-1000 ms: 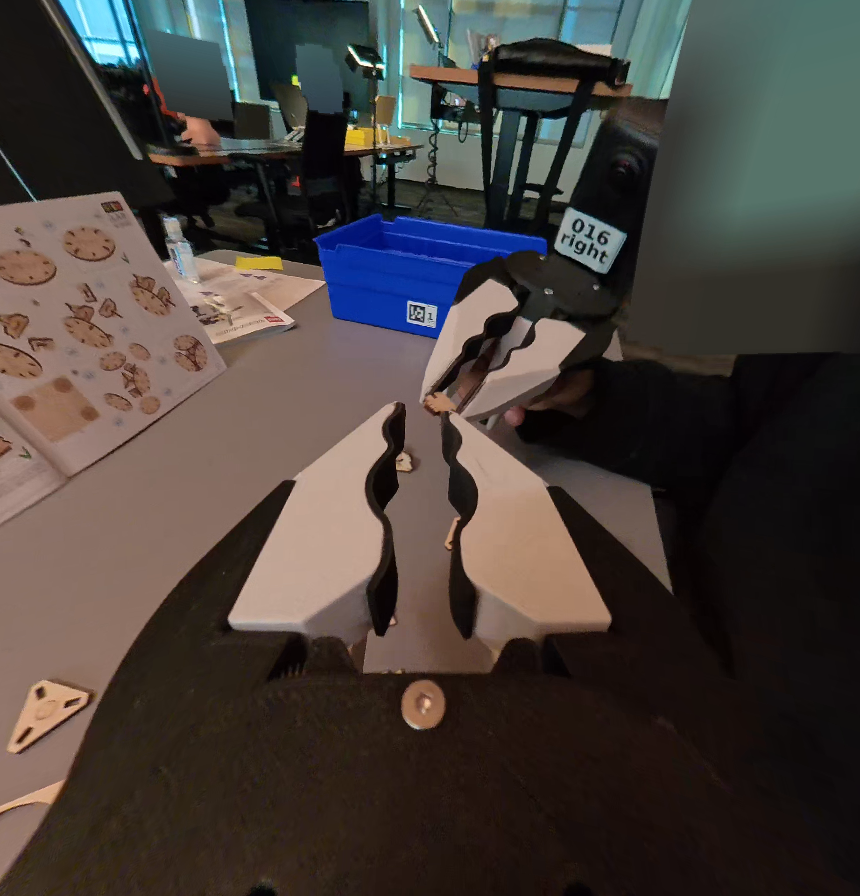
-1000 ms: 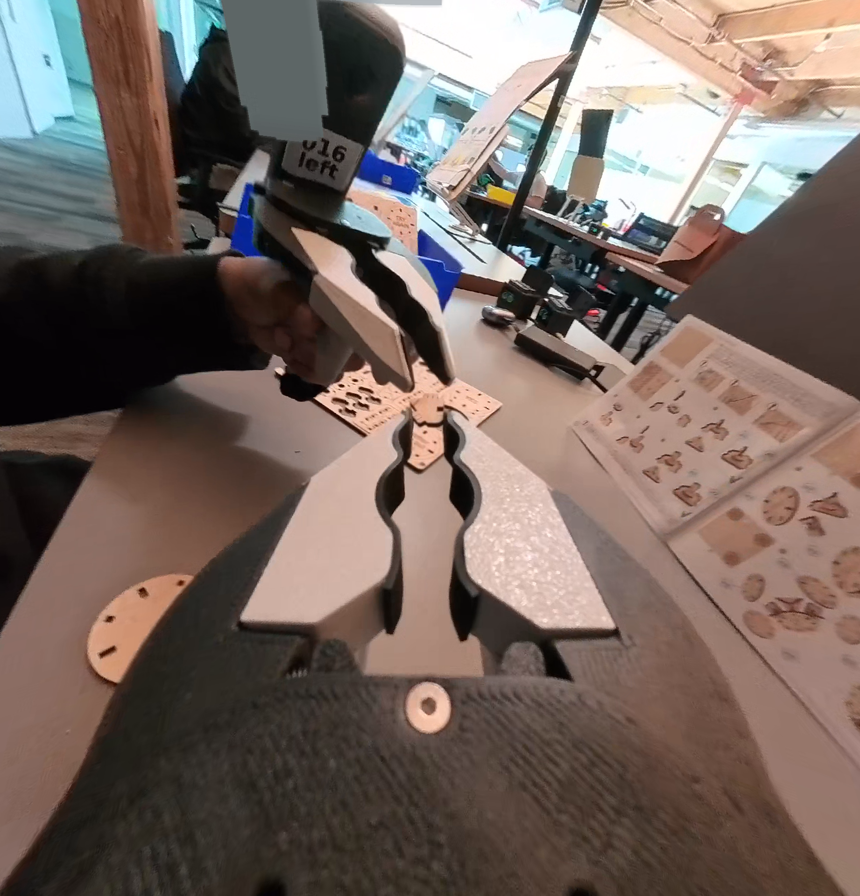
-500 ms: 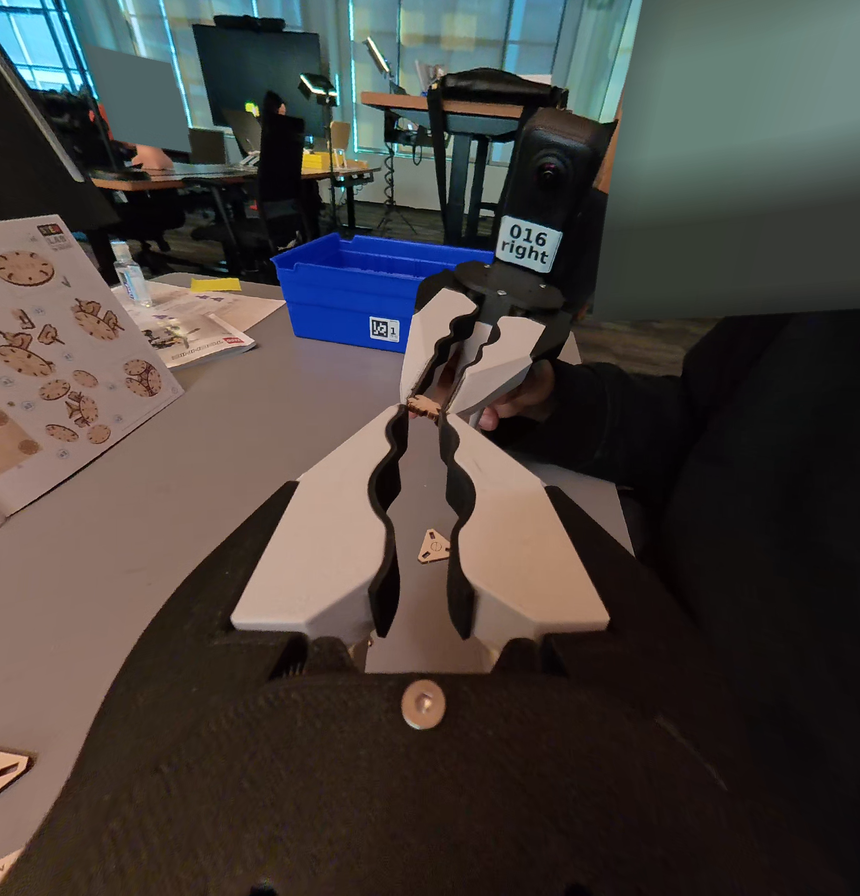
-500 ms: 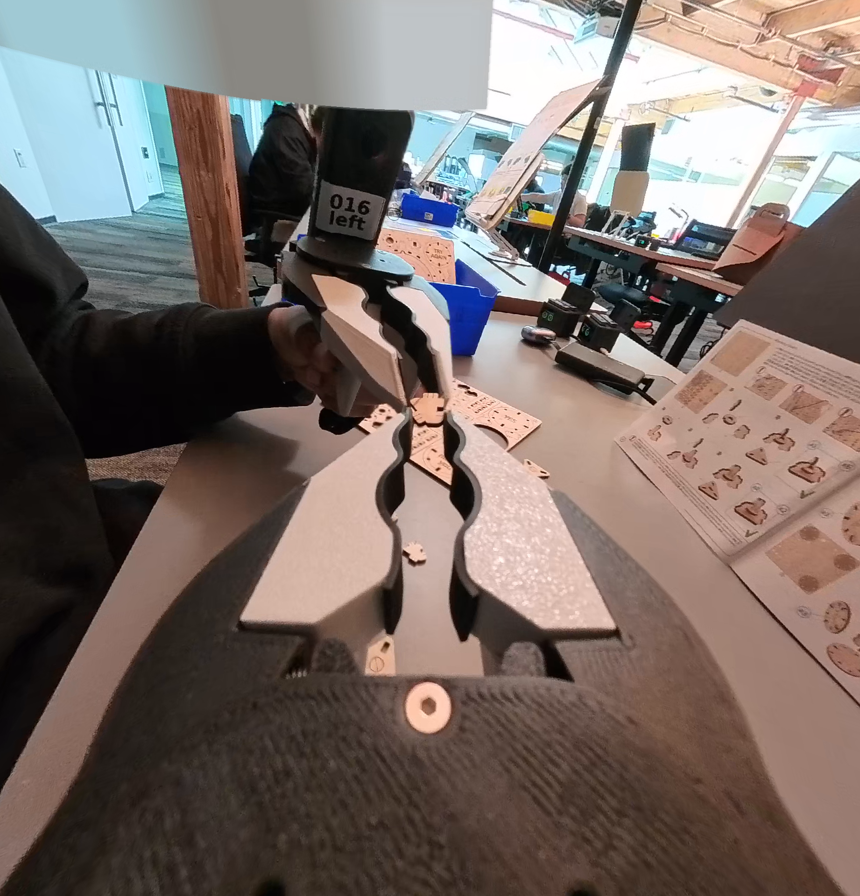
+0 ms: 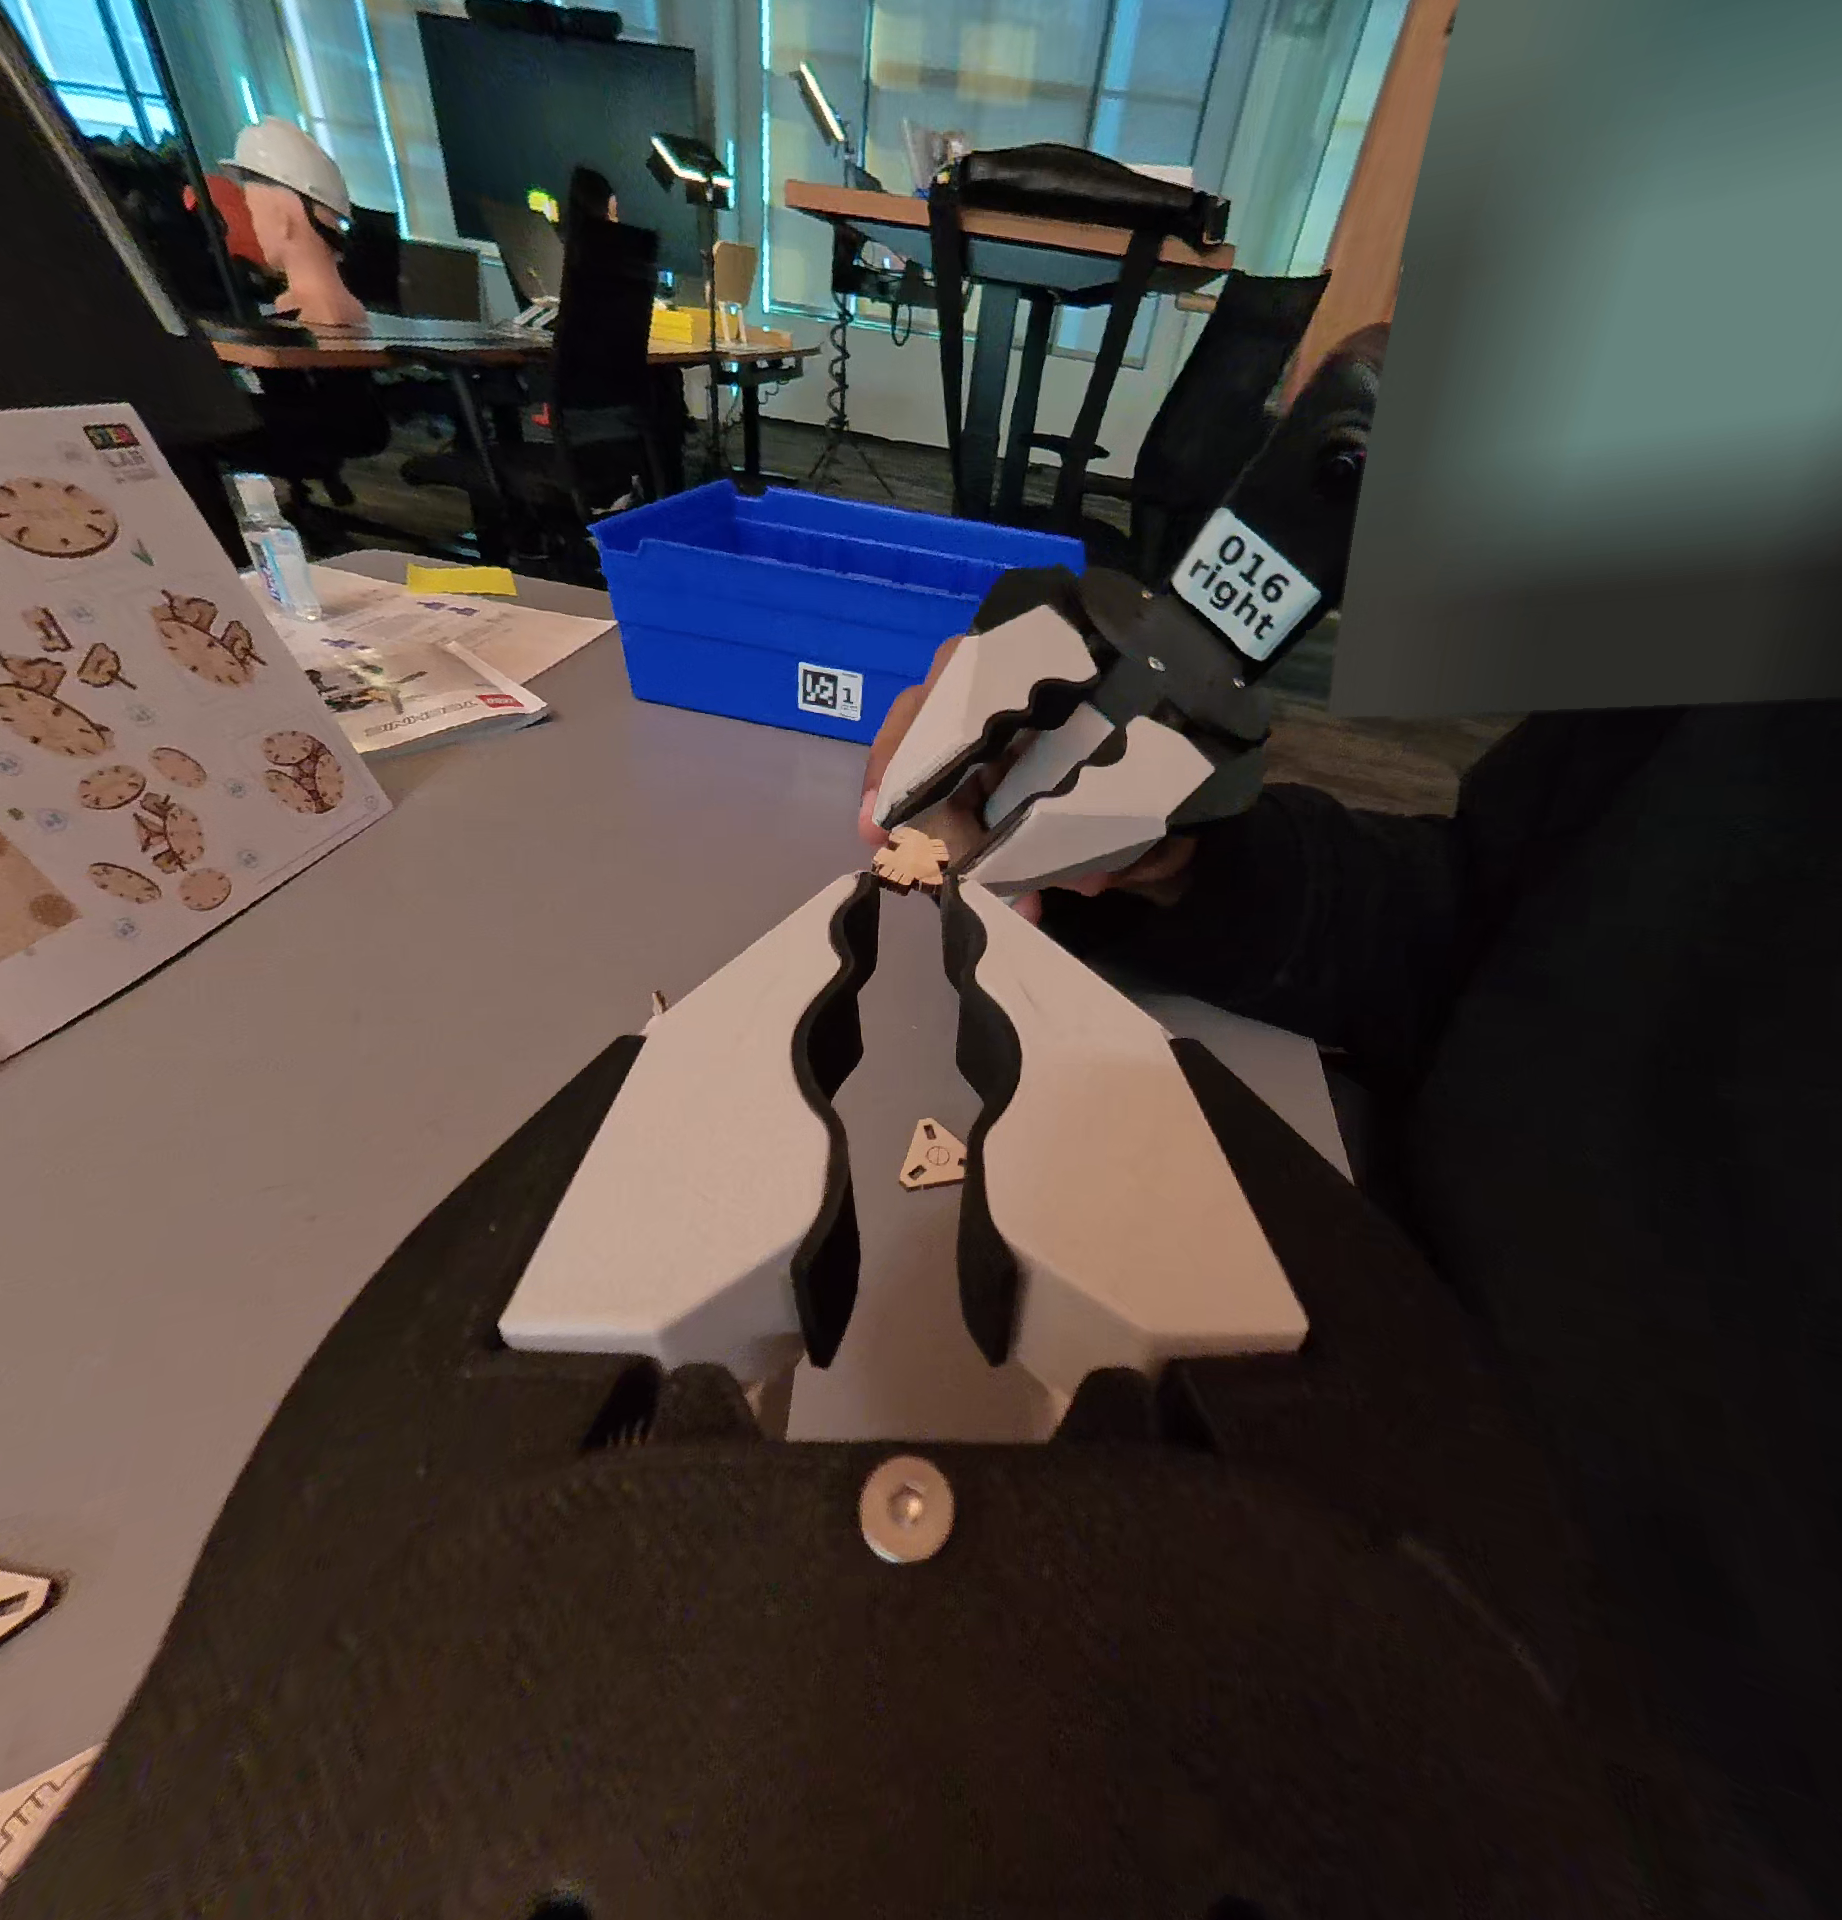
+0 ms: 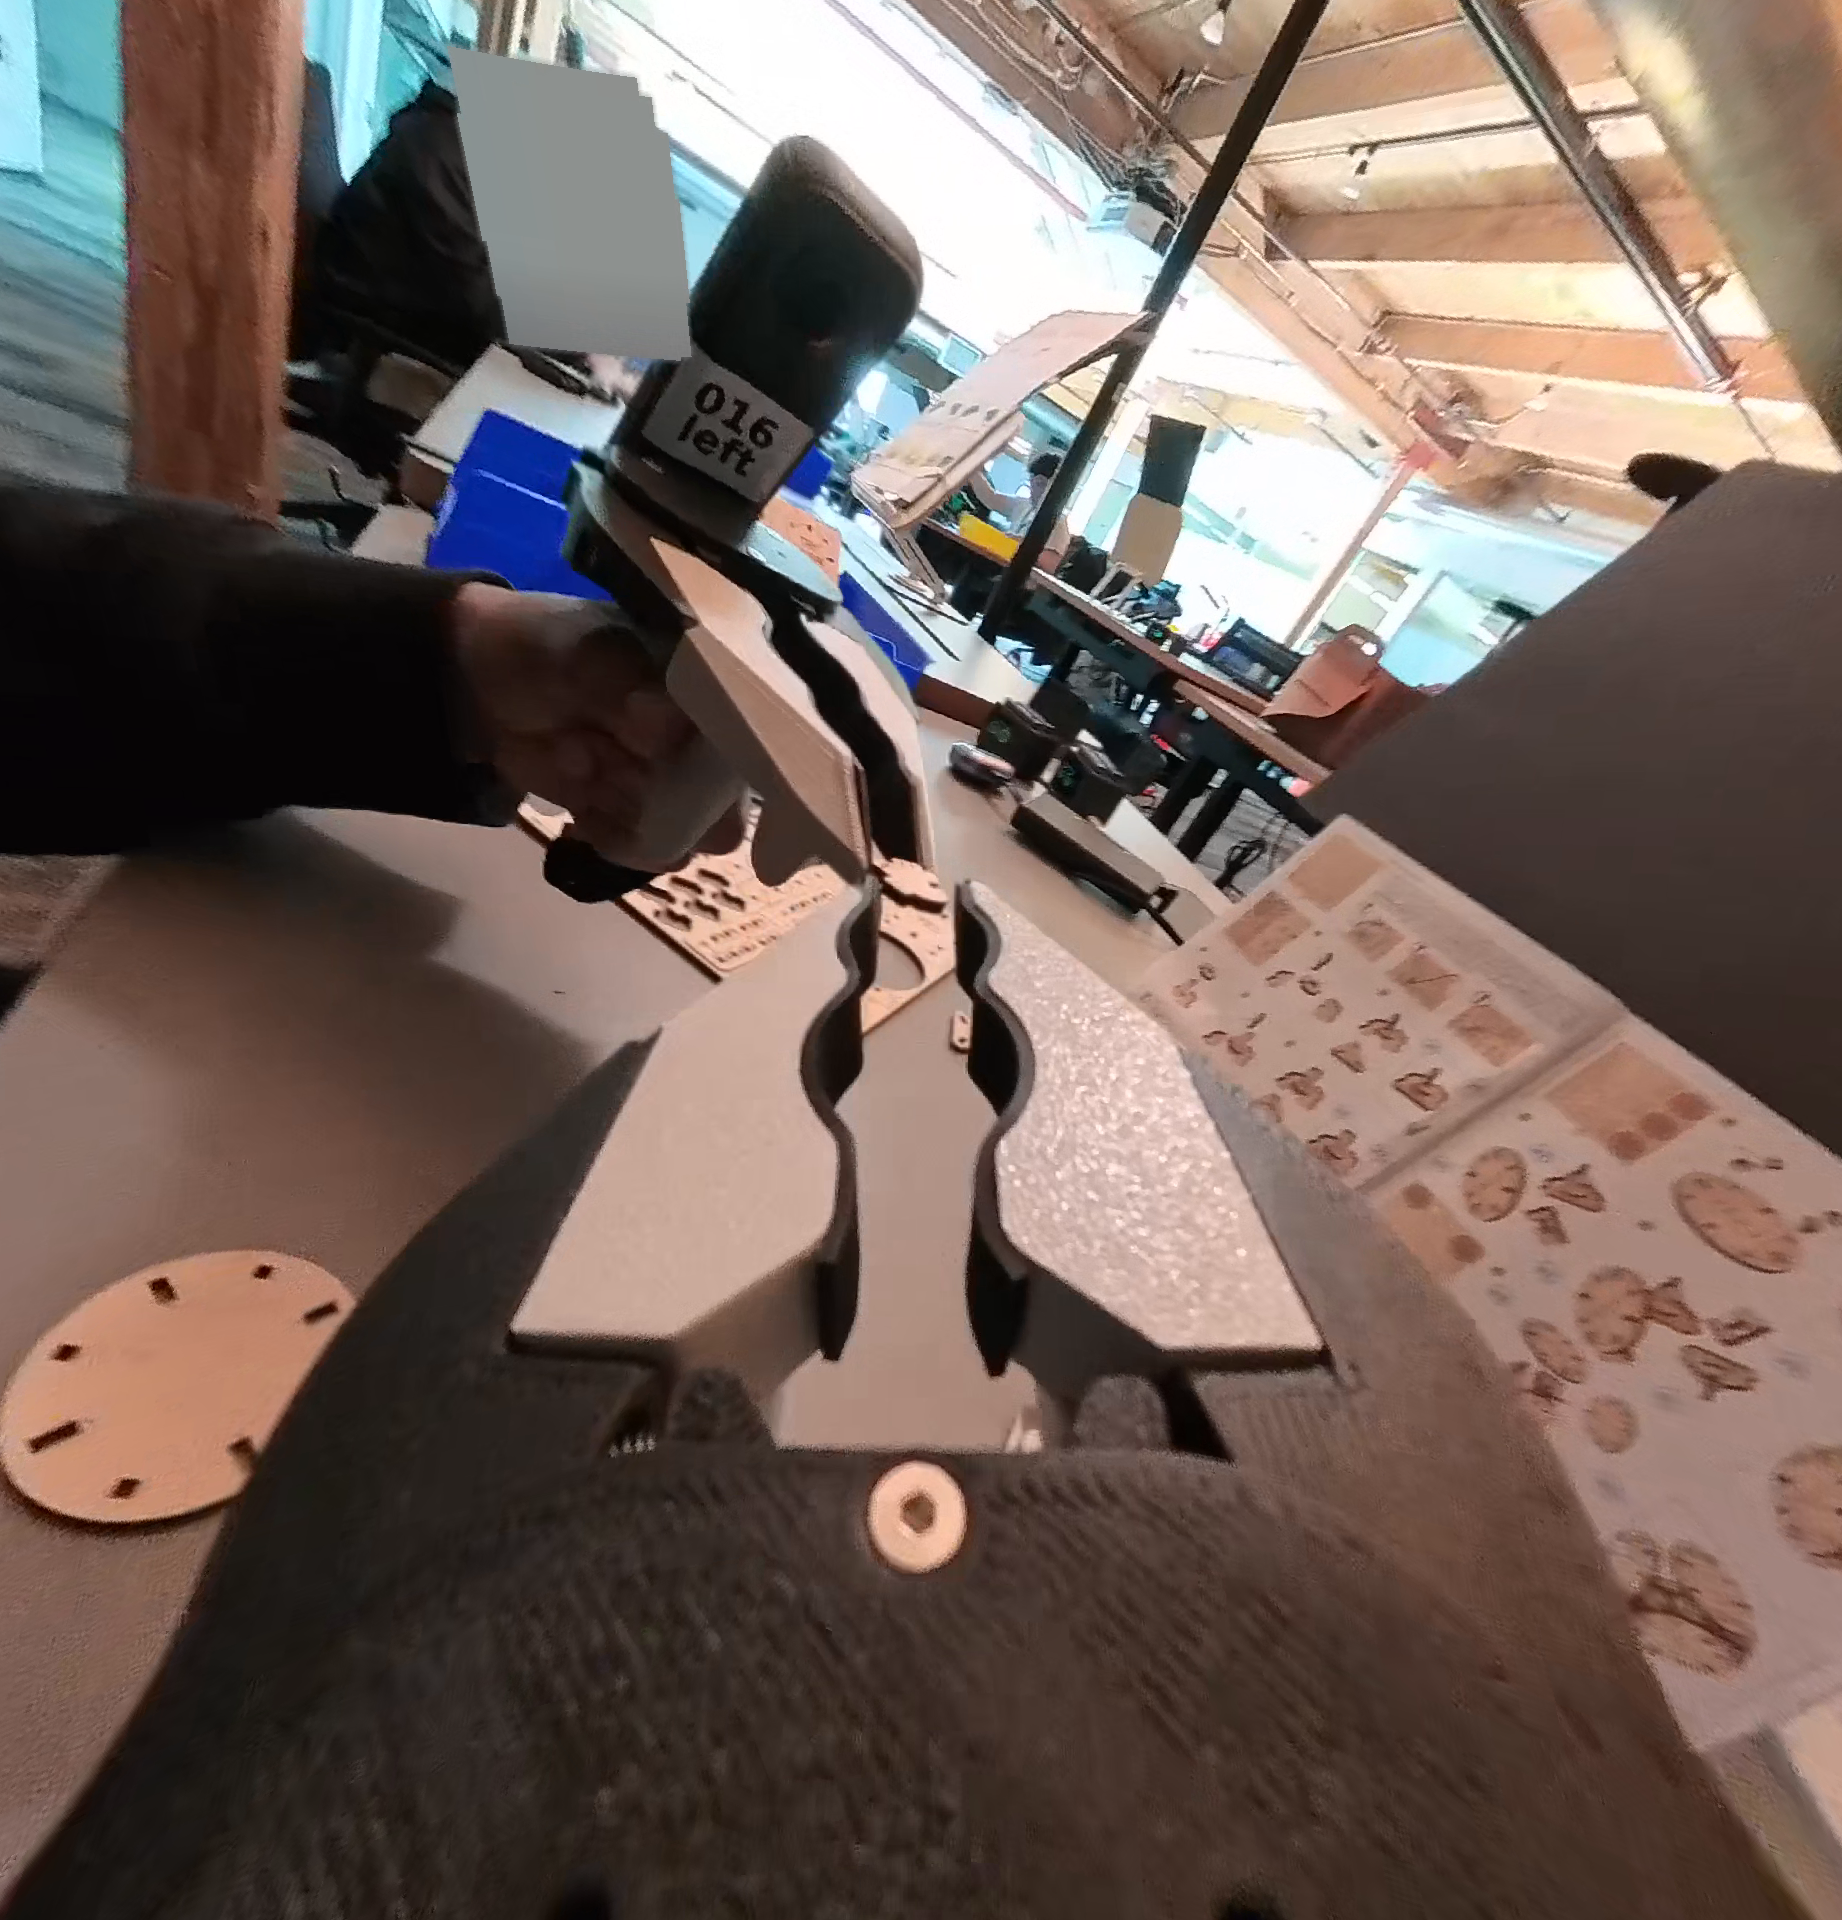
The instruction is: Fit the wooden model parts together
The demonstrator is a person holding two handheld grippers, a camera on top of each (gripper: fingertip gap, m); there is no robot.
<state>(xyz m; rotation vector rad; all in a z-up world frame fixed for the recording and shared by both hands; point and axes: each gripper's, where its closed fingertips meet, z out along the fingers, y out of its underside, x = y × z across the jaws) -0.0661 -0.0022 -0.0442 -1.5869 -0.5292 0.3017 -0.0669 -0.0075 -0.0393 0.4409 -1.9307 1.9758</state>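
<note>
A small tan wooden gear-shaped piece point(image 5: 909, 860) hangs above the grey table point(image 5: 481, 987), where the two grippers meet tip to tip. My left gripper point(image 5: 904, 894) is shut on it, with both black pads pressed on its sides. In the right wrist view the piece point(image 6: 915, 885) sticks out of the left gripper's tips point(image 6: 891, 862). My right gripper point(image 6: 917, 899) stands around the piece. Its left pad is at the piece and a thin gap shows at its right pad point(image 6: 971, 914), so it counts as open. The right gripper point(image 5: 927, 850) also shows in the left wrist view, slanting down from the upper right.
A blue bin point(image 5: 834, 613) stands behind the grippers, with an instruction sheet point(image 5: 117, 727) and a booklet point(image 5: 429, 686) to the left. A small wooden triangle point(image 5: 932, 1153) lies under my left gripper. A wooden disc point(image 6: 169, 1382), a cut-out wooden sheet point(image 6: 719, 914) and another instruction sheet point(image 6: 1519, 1143) lie on the table. My left and right fingertips are right by each other.
A second ago the right gripper held the piece in front of my wider left gripper. The left pads have closed on it. The right gripper has tilted and its pads have eased apart.
</note>
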